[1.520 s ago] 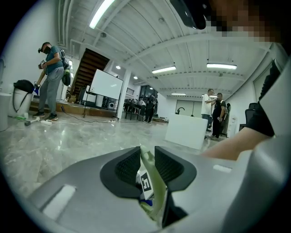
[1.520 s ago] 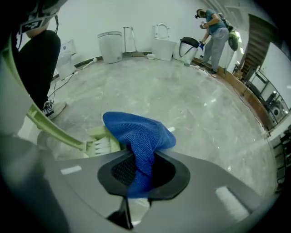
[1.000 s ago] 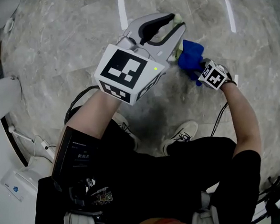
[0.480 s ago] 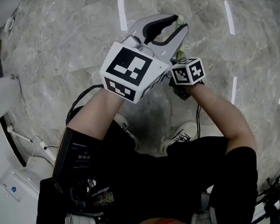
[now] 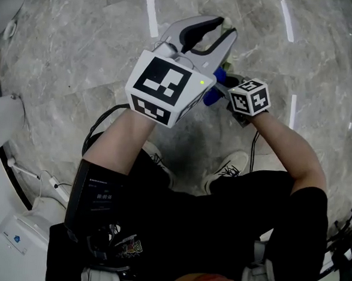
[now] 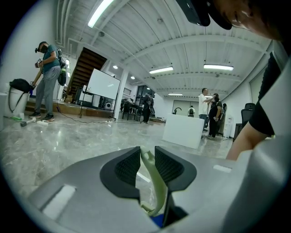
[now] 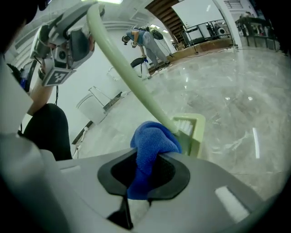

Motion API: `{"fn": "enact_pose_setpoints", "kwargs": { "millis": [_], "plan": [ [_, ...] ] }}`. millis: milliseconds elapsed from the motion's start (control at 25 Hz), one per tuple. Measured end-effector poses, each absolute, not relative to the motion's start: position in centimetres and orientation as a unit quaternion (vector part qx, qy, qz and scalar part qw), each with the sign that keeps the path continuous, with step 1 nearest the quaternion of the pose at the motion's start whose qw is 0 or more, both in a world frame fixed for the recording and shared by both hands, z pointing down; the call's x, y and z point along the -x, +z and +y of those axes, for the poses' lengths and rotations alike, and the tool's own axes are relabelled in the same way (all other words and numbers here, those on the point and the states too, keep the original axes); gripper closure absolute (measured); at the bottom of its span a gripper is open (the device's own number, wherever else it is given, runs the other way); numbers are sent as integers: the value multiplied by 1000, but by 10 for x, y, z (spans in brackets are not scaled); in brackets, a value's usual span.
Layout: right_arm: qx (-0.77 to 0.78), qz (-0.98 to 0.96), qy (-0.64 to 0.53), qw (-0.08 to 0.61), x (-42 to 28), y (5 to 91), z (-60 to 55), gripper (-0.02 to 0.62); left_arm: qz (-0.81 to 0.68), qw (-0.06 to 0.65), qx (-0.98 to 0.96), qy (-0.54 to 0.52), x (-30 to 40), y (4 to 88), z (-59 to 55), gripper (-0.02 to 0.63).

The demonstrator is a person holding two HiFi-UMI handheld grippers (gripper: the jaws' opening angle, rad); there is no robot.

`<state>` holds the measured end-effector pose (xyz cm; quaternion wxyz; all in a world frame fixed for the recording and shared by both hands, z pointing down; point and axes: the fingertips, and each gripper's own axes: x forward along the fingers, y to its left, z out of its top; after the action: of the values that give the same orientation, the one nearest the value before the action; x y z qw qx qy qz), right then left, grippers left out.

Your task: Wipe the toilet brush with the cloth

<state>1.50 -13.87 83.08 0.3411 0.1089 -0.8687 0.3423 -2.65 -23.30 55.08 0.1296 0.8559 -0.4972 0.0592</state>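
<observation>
We keep the left gripper (image 6: 146,153) clamped on the toilet brush (image 7: 122,68). The right gripper (image 7: 145,175), pinching the cloth (image 7: 154,143), has swung in beside the brush.

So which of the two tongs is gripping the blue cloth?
The right tongs: the blue cloth is pinched between them. The left tongs clamp the pale green brush handle instead.

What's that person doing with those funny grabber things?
A person is wiping a toilet brush clean, with a gripper in each hand above the grey stone floor. The left gripper has its tongs clamped on the brush's pale green handle and holds it up. The right gripper has its tongs pinched on a blue cloth, which sits right against the handle, next to the brush head.
</observation>
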Motion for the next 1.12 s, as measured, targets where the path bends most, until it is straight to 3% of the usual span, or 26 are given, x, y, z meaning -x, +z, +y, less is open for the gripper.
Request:
{"fn": "enact_pose_setpoints", "kwargs": {
  "millis": [200,440,720,960,1120],
  "plan": [
    [-160,-854,351,349,-72,820,-164,532,-496,117,-857,69,24,557,-233,509],
    [-222,-821,373,370,-119,813,-197,532,-493,171,-851,54,28,574,-232,495],
    [-235,-824,373,357,-163,788,-208,532,-487,167,-855,62,23,580,-230,491],
    [-255,-853,366,269,-115,757,-224,532,-485,182,-854,49,25,577,-237,494],
    [-226,-852,422,214,-70,744,-211,532,-488,185,-852,48,25,576,-240,494]
  ]
}}
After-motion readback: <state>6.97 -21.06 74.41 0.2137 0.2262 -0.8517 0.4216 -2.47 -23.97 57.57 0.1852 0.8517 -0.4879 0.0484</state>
